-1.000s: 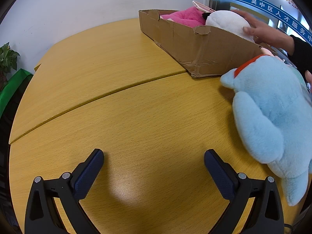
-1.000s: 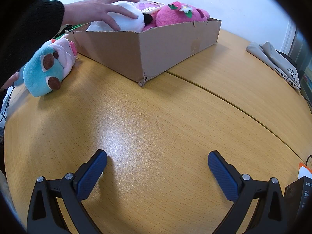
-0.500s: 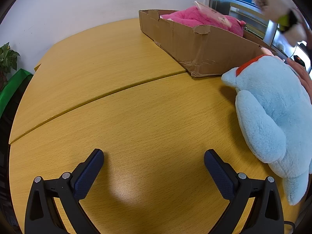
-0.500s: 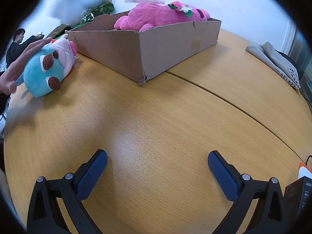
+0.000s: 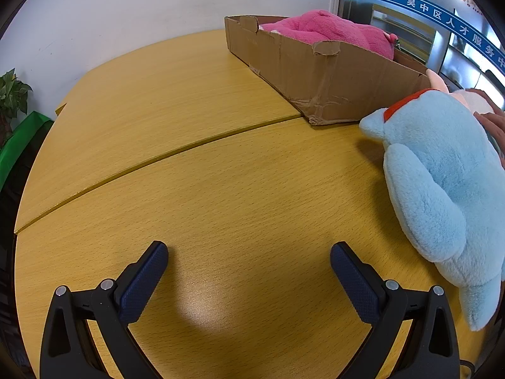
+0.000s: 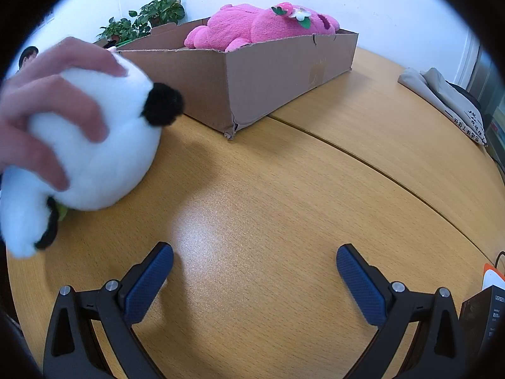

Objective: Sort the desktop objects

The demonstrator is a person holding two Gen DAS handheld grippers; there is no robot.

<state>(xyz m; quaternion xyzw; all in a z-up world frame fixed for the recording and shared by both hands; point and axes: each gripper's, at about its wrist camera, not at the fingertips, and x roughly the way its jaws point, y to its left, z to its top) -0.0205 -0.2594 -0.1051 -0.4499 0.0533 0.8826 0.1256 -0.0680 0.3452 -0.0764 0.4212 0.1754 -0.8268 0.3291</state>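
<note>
While both of my claws hover low over the wooden desk [image 5: 221,189], each one is spread wide with nothing between its blue pads: my left claw [image 5: 249,268] on one side, my right claw [image 6: 255,271] on the other. Off my left claw's right side lies a light blue plush toy [image 5: 442,183] on the desk, its far end just beside the cardboard box [image 5: 331,75], and a few fingertips [image 5: 489,123] rest on its far edge. Inside that box sprawls a pink plush toy [image 6: 262,27], a flower on its head, rising above the rim. From my right claw's view a bare hand [image 6: 47,104] grips a white plush toy [image 6: 104,145] with a black ear, pressed down at the desk's left side, near the box's corner but apart from it. Potted plants [image 6: 148,15] stand beyond the box, and folded grey cloth [image 6: 442,101] lies at the far right.
</note>
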